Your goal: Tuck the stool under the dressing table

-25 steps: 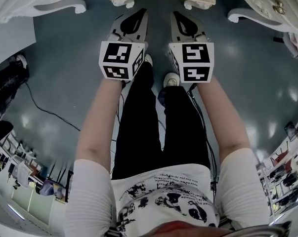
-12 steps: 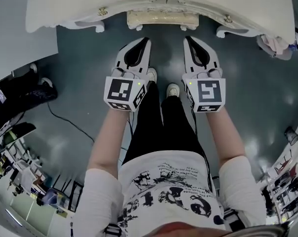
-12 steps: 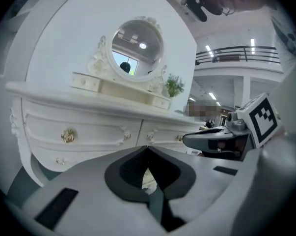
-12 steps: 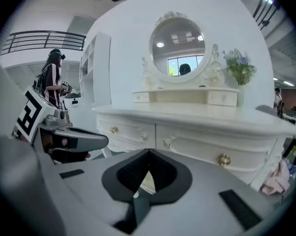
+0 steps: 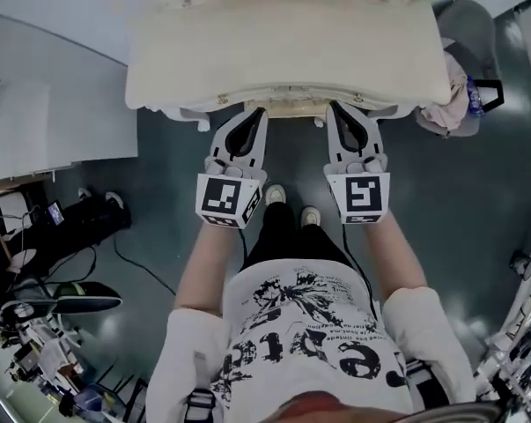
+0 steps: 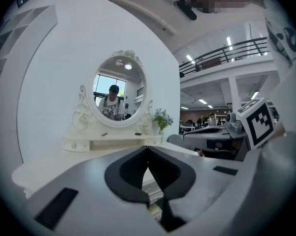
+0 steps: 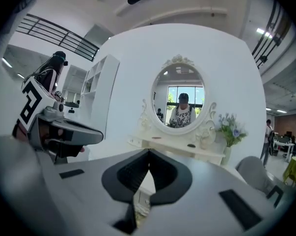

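The cream dressing table fills the top of the head view. Only the front edge of the stool shows under its top, between my two grippers. My left gripper and right gripper are both shut and hold nothing. Their tips reach the table's front edge, on either side of that stool edge; whether they touch it I cannot tell. In the left gripper view the shut left gripper points at the table's oval mirror. The right gripper faces the same mirror, with a bit of carved cream wood below its jaws.
A grey chair with a pink cloth stands right of the table. A white panel lies at the left, with black gear and cables on the dark floor. The person's feet are just behind the grippers. A flower vase stands on the table.
The stool has gone from just in front of the table to under its top, so only its front edge shows. Both grippers followed it forward, still shut.
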Tool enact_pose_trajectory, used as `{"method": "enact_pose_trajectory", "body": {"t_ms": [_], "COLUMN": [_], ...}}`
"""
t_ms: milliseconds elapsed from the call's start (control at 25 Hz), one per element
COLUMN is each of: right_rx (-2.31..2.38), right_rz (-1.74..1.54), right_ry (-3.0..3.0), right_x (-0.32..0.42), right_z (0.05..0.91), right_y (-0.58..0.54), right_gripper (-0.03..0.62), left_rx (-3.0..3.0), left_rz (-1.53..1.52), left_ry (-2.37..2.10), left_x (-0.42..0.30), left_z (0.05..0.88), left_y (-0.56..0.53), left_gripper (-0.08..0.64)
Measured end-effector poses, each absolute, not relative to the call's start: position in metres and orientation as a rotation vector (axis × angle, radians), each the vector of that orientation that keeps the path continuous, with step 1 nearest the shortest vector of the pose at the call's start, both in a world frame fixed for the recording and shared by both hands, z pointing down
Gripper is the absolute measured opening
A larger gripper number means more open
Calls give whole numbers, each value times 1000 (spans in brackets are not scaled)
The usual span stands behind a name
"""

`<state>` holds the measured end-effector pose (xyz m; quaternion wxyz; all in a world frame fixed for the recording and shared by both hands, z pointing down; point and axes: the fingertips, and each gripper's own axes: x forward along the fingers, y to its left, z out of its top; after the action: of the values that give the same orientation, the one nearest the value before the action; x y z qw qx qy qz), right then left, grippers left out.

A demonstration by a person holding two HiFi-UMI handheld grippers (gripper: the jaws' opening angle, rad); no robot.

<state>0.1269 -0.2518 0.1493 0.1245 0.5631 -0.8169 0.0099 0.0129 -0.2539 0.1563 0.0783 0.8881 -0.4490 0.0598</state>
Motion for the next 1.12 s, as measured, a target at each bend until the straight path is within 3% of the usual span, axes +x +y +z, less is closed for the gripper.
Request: {"method": "enact_pose_trajectory", "body": {"t_ms": [480, 1120], "right_rx": [1731, 1813], "right_rz": [-142, -88], "right_ry": [-2470, -2483], "right_x": [119, 130], "right_z": [12, -12], "right_y": [-236, -227], "right_gripper": [17, 17], "left_rx": [2792, 2852], "left_rz": [-63, -93], "left_ry": [-1312, -1343], "left_x": [-15, -28], "left_z": [5, -23], "left_y": [-251, -236], "left_gripper": [20, 20]}}
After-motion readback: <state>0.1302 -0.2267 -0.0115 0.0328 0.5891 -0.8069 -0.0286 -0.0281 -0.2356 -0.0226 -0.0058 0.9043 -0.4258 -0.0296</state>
